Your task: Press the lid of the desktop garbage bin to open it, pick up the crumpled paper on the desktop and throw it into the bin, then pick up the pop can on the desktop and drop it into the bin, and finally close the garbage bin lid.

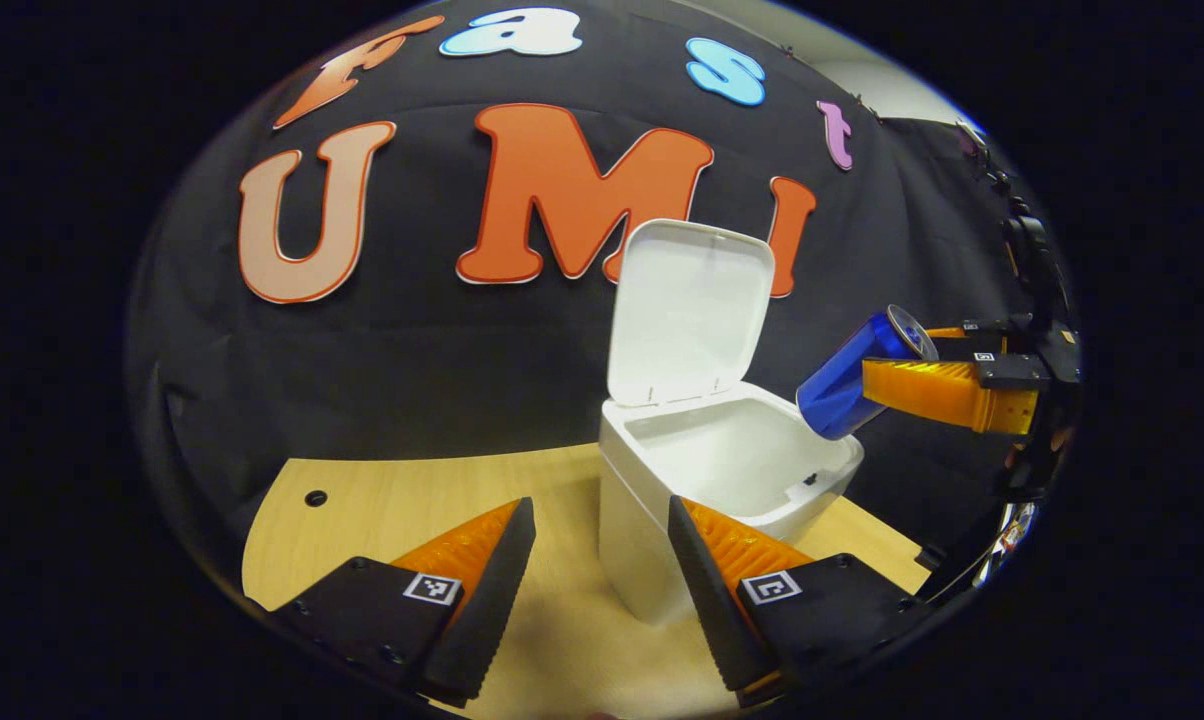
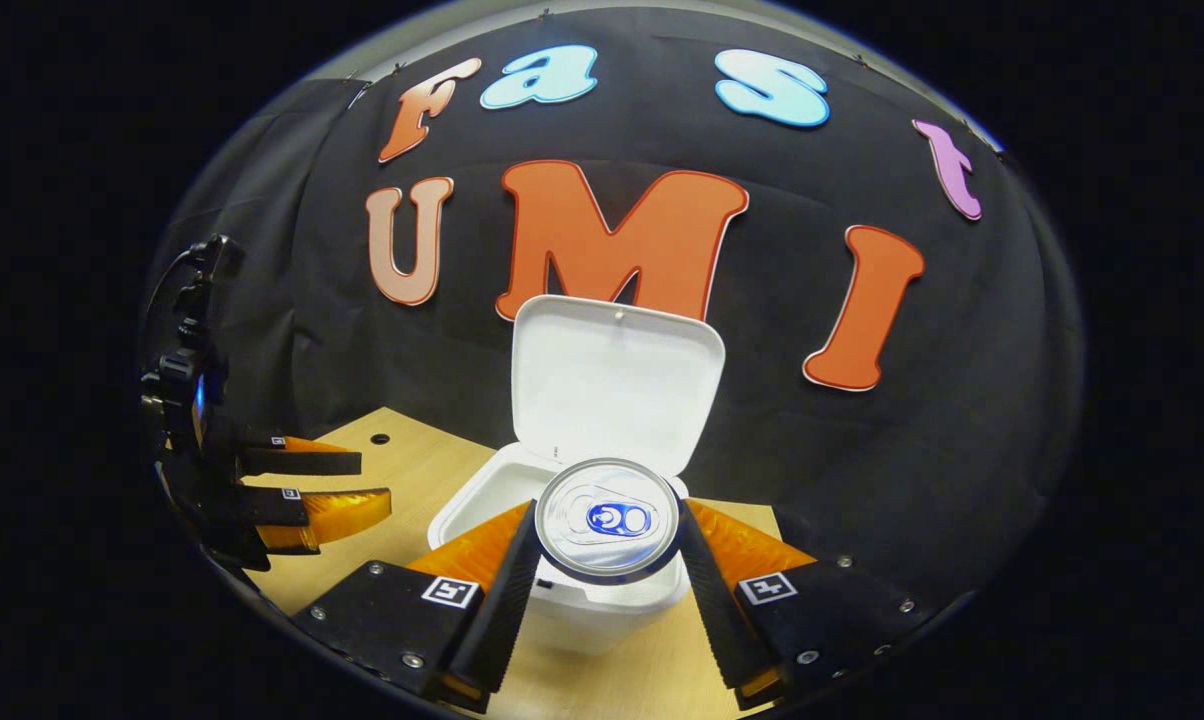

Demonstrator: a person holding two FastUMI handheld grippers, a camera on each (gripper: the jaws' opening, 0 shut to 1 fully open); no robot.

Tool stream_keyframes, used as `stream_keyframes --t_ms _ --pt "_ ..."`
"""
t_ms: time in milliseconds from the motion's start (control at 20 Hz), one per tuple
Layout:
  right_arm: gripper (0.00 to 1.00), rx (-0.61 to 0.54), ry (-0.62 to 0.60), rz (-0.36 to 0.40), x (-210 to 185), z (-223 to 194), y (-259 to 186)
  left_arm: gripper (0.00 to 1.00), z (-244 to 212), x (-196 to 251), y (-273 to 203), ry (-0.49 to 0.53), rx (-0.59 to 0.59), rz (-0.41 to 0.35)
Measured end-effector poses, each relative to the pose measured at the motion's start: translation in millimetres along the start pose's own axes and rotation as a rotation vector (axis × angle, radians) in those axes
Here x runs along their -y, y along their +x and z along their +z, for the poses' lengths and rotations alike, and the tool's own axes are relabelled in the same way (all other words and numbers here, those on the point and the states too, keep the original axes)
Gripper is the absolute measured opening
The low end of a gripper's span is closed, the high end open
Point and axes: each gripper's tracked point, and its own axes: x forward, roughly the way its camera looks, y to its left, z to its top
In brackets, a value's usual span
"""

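Nearest the lens in the right gripper view, the pop can (image 2: pixel 609 520) is clamped between both fingers of the right gripper (image 2: pixel 610 560), its silver top and pull tab facing the camera. From the left gripper view the same can (image 1: pixel 857 375) reads as a smooth blue metal cylinder, tilted, base down toward the bin (image 1: pixel 662 520) and held just beside its right rim, slightly above the opening.

Left gripper (image 1: pixel 602 590) stands wide with nothing between its fingers, low over the table (image 1: pixel 402 500), facing the bin's front.

Lid (image 1: pixel 687 310) is up, hinged at the back and near upright. Bin is white, glossy moulded plastic, squarish with rounded corners. Its inside is pale; crumpled paper cannot be made out in it from these angles. Table is pale wood-grain laminate with a small round hole (image 1: pixel 315 497).

Risks, as judged:
- Can sits off to the rim's side; released here it could strike the edge and bounce onto the table.
- Smooth round metal may slip or roll in the ridged fingers.
- A knock on the light bin could shift it or drop the lid.
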Motion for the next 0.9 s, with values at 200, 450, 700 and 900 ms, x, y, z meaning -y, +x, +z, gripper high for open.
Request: stream_keyframes --t_ms 200,450,700,900 --pt "0.80 -0.025 -0.018 0.065 -23.5 -1.9 22.9 0.87 -8.7 -33.0 -13.9 -0.035 0.003 0.093" --pt "0.79 -0.082 -0.031 0.145 -49.0 -16.7 37.8 0.87 -19.4 -66.5 -33.3 -0.071 -0.001 0.193" --pt "0.80 -0.131 -0.032 0.192 -66.6 -32.0 45.1 0.87 -28.6 -79.1 -41.6 -0.105 -0.018 0.237" --pt "0.80 -0.183 -0.020 0.217 -73.0 -44.5 46.6 0.87 -32.3 -83.5 -45.0 -0.108 -0.026 0.251"
